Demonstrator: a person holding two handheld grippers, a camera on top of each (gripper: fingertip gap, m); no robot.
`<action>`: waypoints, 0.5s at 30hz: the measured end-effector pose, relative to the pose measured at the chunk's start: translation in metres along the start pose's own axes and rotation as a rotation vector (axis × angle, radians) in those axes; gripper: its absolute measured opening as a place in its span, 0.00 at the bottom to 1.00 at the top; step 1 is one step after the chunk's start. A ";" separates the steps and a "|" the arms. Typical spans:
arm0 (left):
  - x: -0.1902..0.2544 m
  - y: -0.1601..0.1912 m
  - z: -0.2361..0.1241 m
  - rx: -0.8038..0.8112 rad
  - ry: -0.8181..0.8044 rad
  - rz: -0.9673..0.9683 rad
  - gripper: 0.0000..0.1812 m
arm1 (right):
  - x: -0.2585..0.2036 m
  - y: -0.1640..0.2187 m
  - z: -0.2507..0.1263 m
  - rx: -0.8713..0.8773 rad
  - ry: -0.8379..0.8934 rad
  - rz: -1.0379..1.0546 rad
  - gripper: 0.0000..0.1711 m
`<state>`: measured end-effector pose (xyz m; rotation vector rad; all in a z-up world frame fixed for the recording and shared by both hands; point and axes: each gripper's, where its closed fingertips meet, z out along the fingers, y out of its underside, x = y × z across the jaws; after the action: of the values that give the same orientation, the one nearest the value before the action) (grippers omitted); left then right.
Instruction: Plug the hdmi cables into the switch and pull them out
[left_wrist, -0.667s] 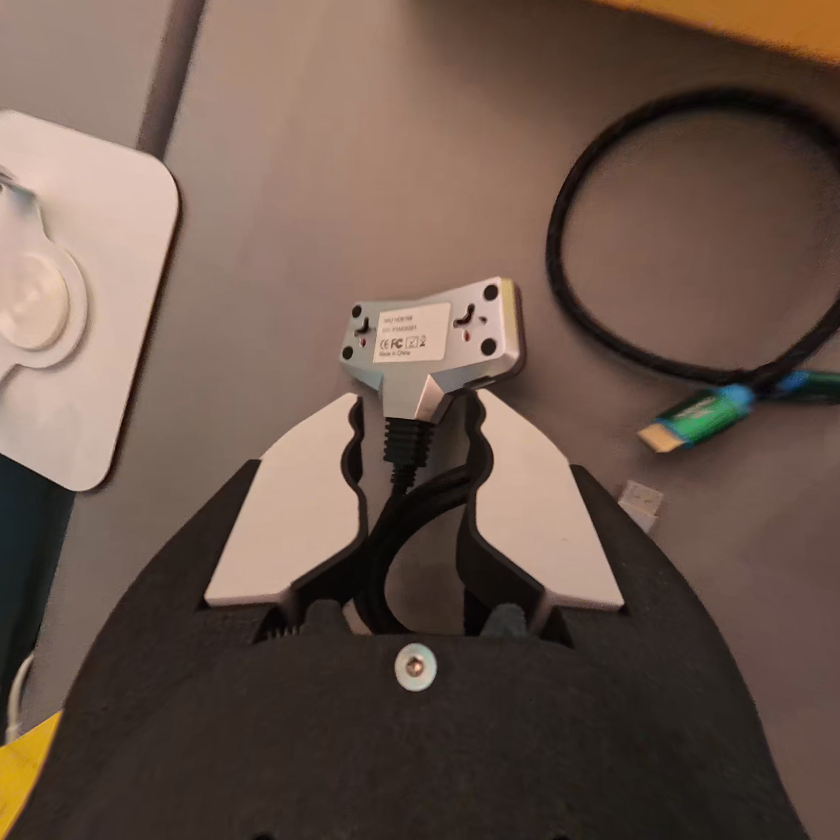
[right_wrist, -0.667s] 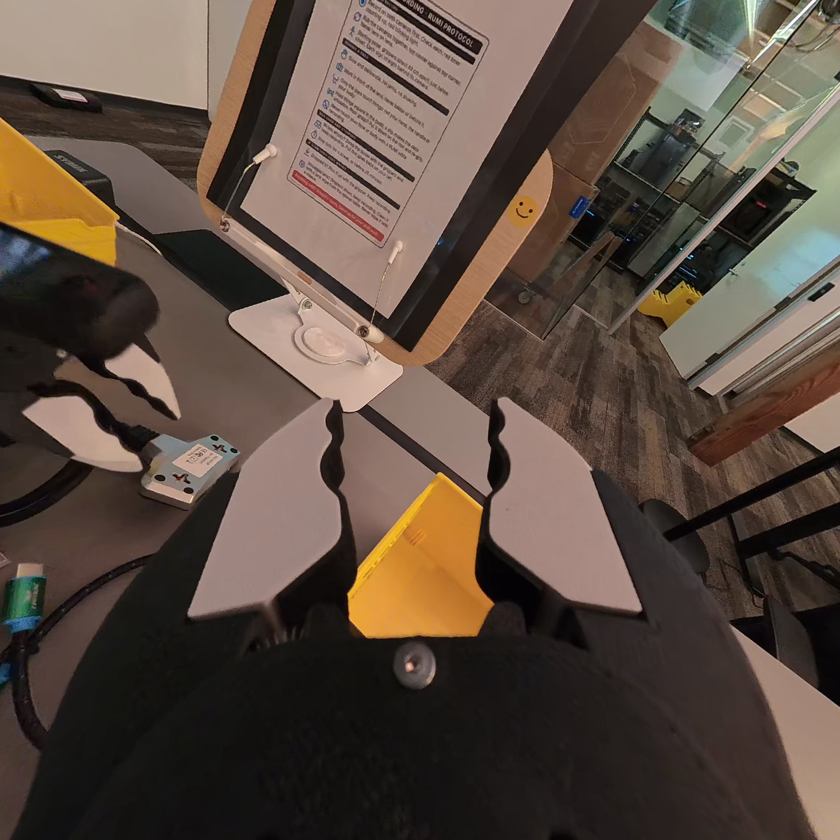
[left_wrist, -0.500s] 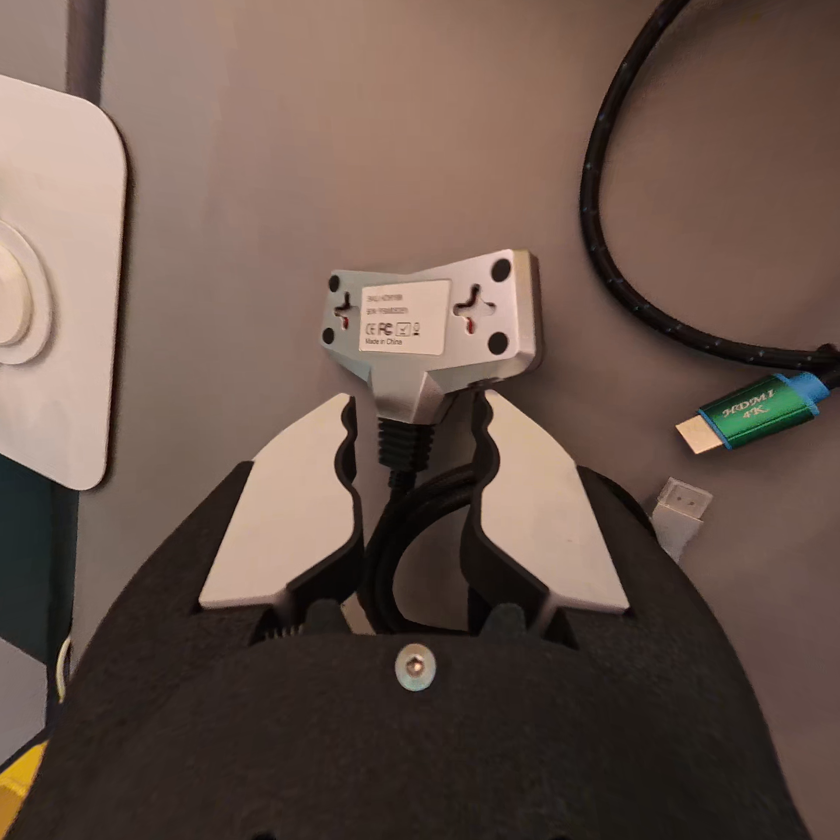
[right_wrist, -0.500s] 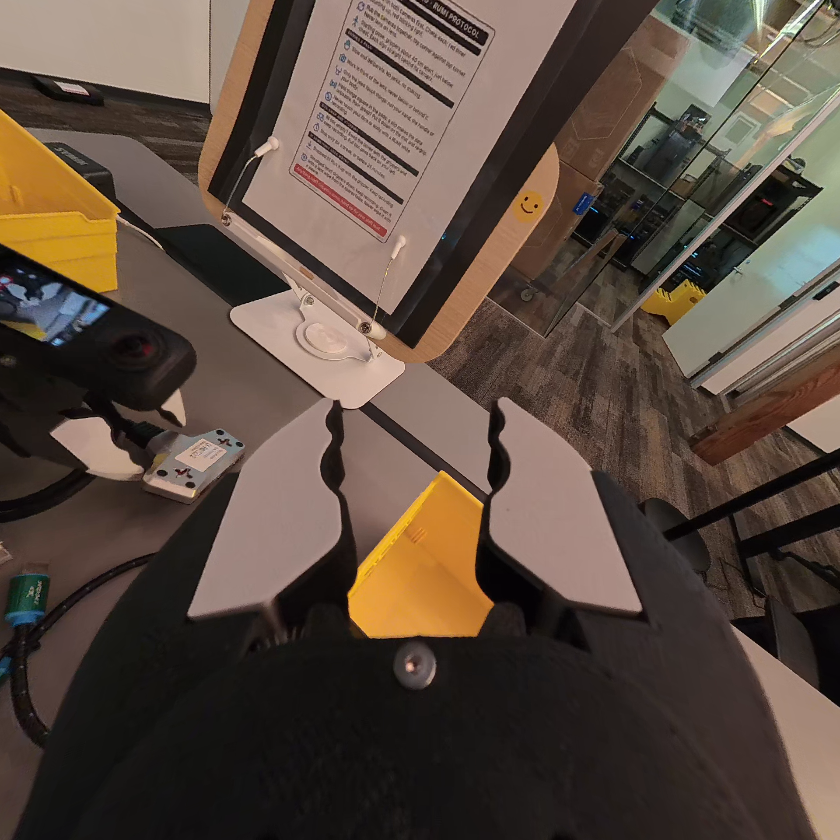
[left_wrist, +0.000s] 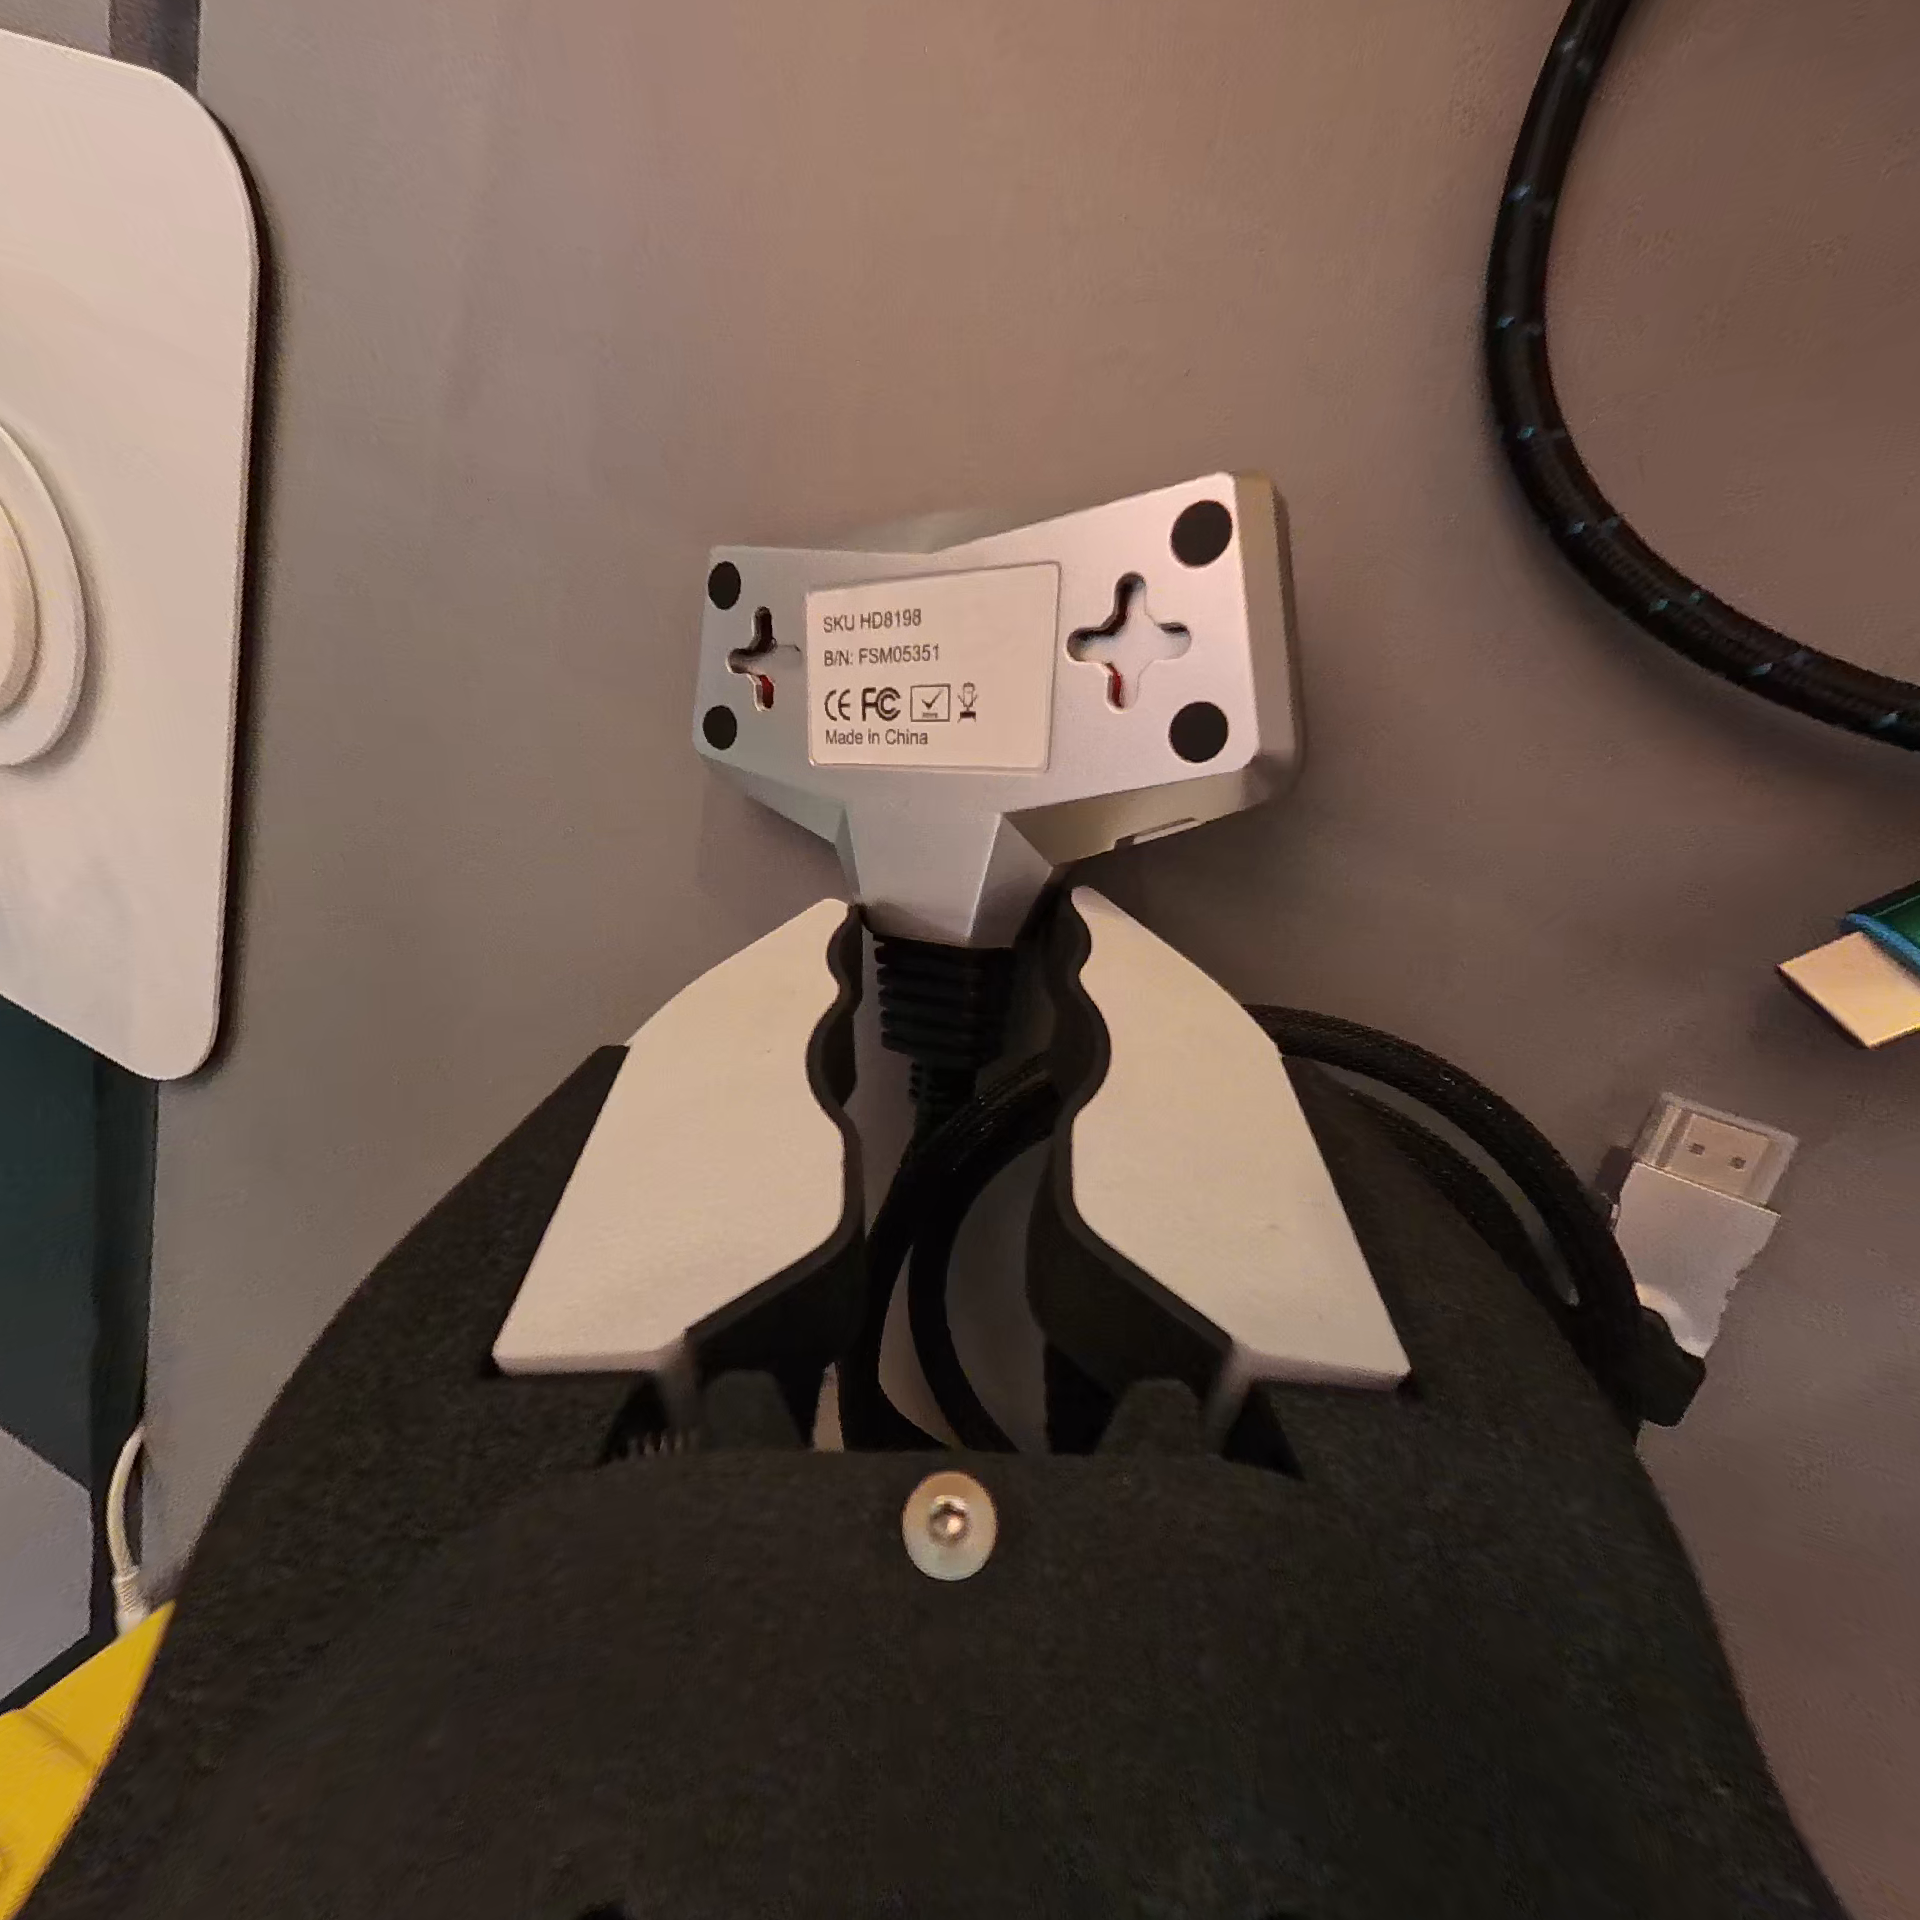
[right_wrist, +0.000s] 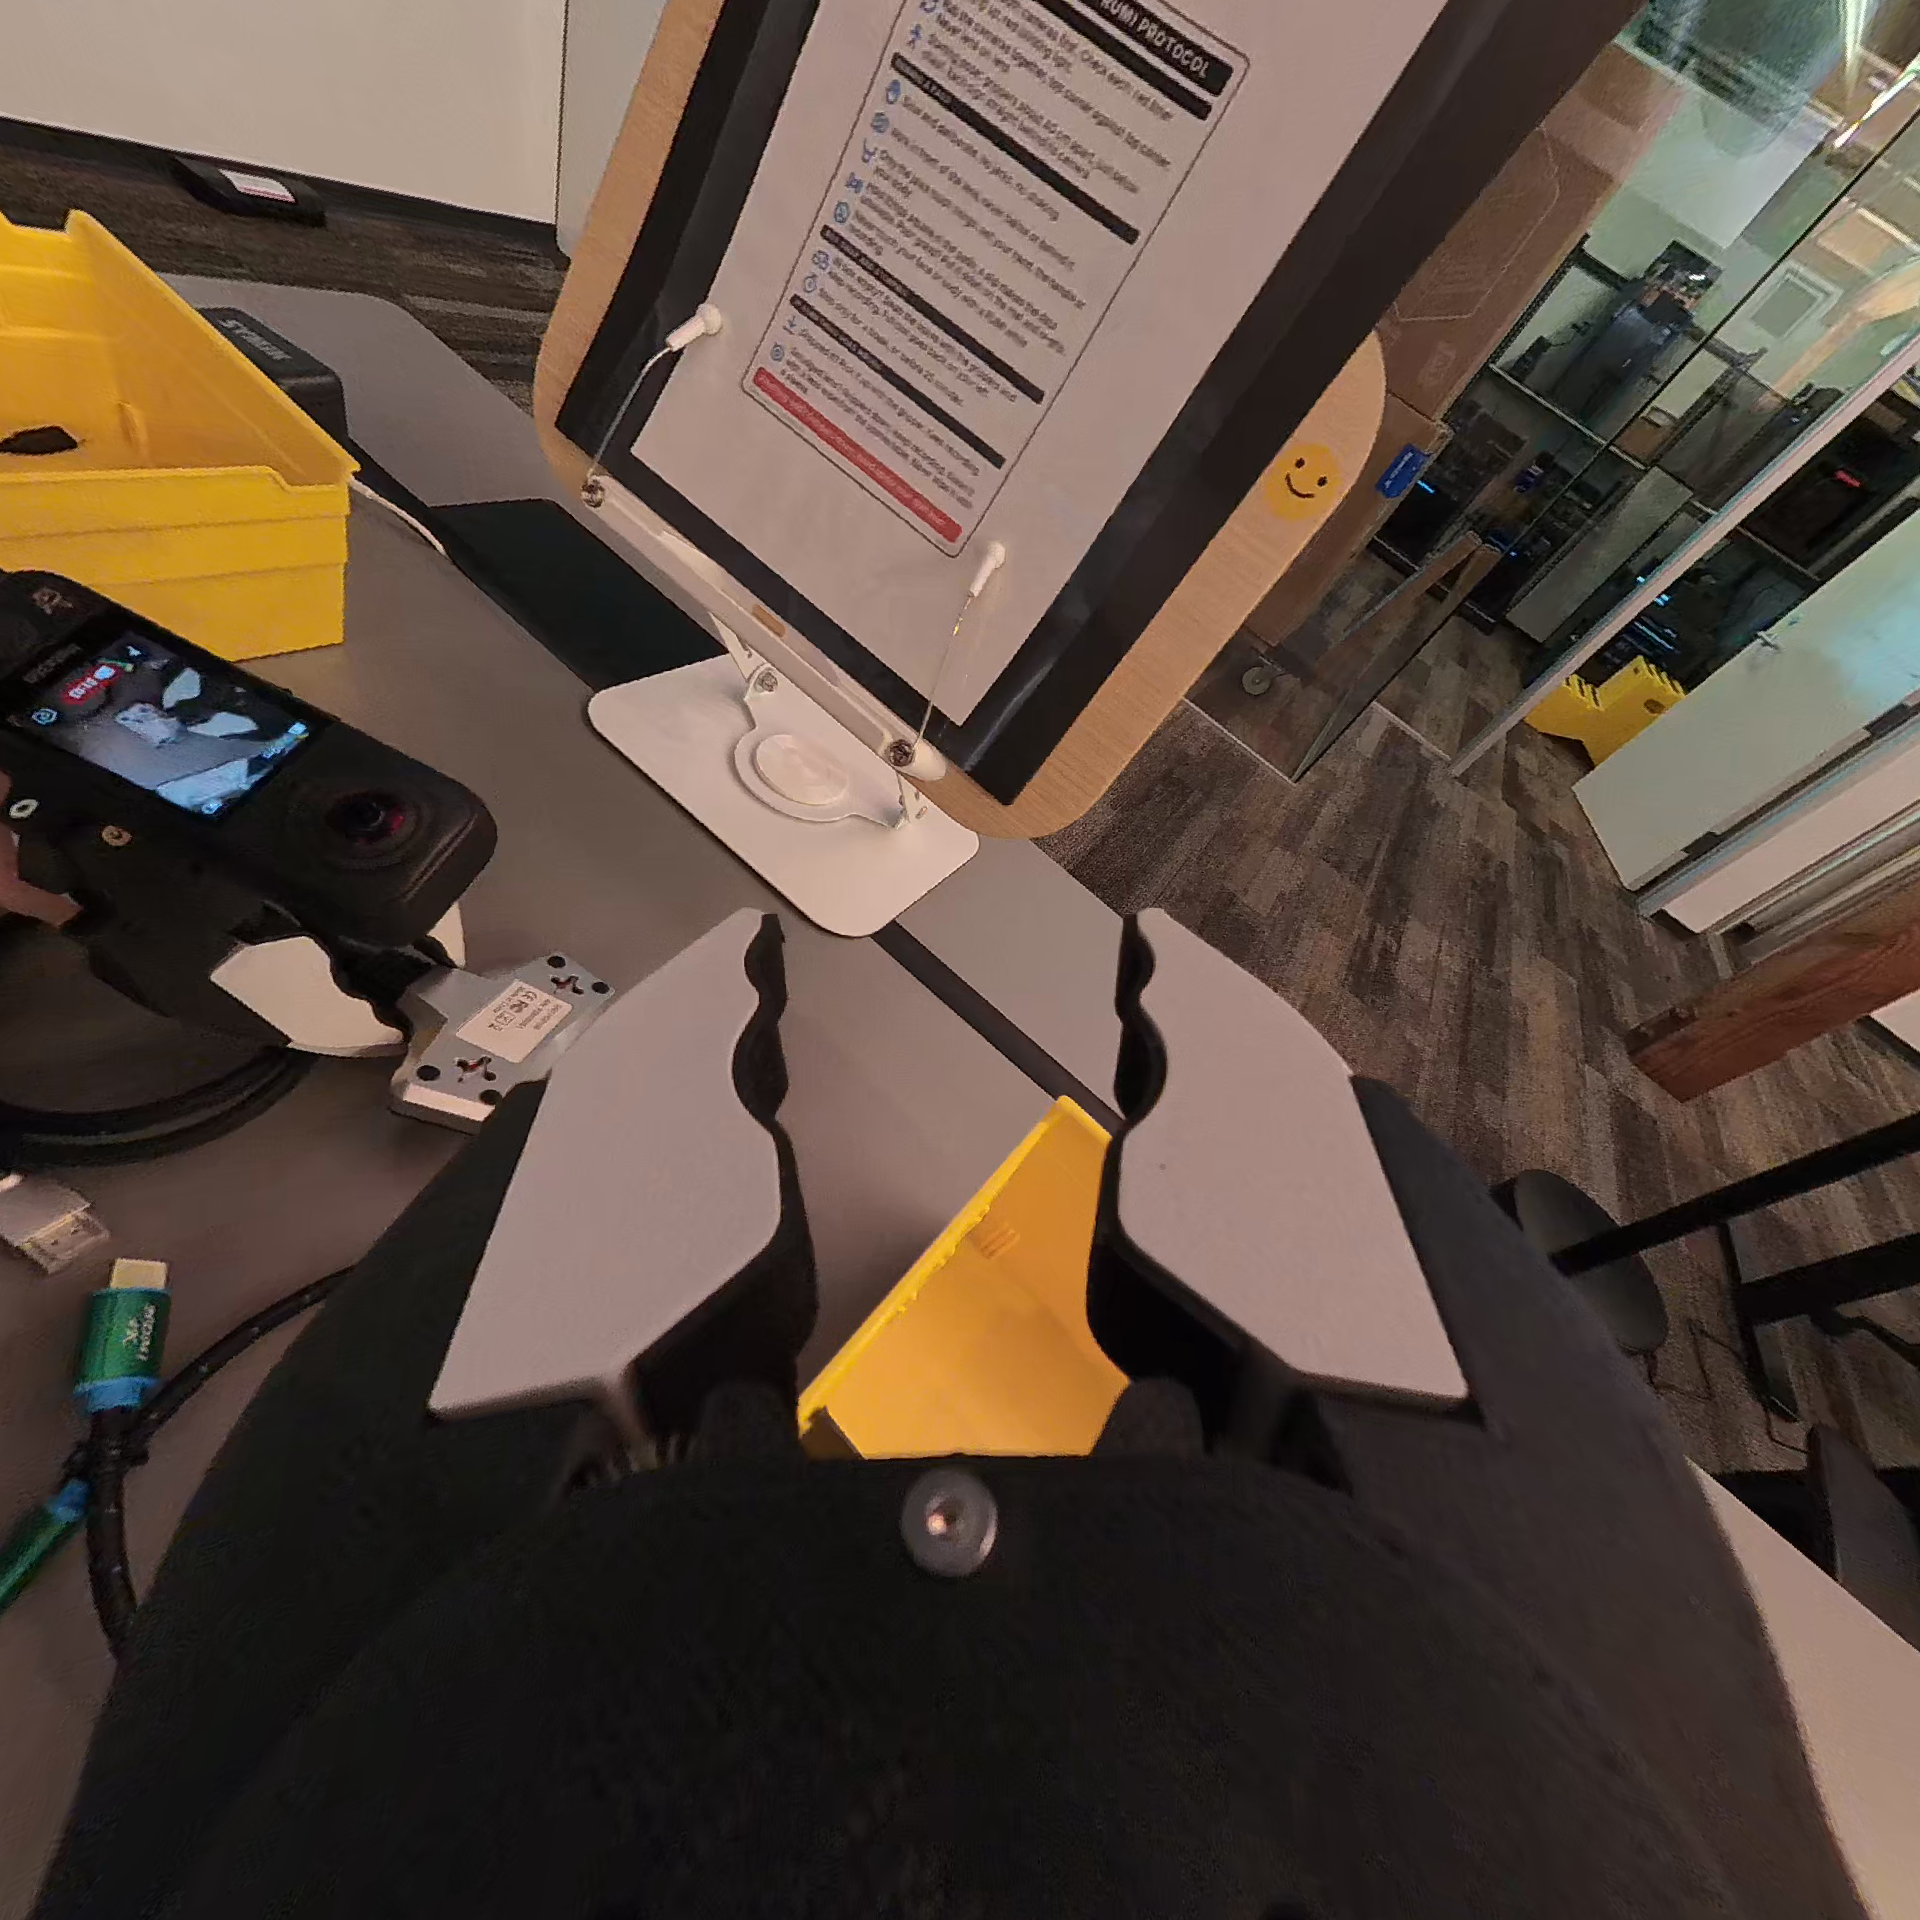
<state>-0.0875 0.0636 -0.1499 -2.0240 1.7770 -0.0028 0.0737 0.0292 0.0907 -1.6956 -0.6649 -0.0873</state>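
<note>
The silver HDMI switch lies underside up on the grey table, its white label facing me. My left gripper is shut on the switch's neck, where its black ribbed cable boot starts. The switch's own black cable runs back between the fingers. A green HDMI plug with a gold tip and a silver plug lie loose to the right. In the right wrist view the switch, the green plug and the silver plug lie at the left. My right gripper is open and empty, off to the right of them.
A braided black cable loops at the upper right. A sign stand's white base sits just beyond the switch. A yellow bin stands at the far left, another yellow bin under my right gripper. The table edge and floor lie to the right. My right fingertips sit around 30 cm from my left ones. To reach the green plug in a straight line is about 12 cm for my left fingers, about 25 cm for my right.
My left gripper has moved forward and its fingers have closed in on the switch's neck. My right gripper has stayed open and has hardly moved.
</note>
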 end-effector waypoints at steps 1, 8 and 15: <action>0.000 0.000 -0.001 0.013 0.006 -0.010 0.18 | -0.002 0.000 0.001 0.000 -0.006 -0.001 0.37; -0.005 -0.002 -0.036 0.211 -0.016 -0.079 0.18 | -0.023 -0.001 0.015 -0.007 -0.066 -0.014 0.36; 0.017 -0.029 -0.120 0.524 0.006 0.072 0.18 | -0.101 -0.009 0.011 0.115 -0.386 -0.282 0.38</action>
<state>-0.0914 0.0110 -0.0370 -1.5839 1.6357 -0.4095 -0.0179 0.0022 0.0542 -1.5104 -1.1738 0.0808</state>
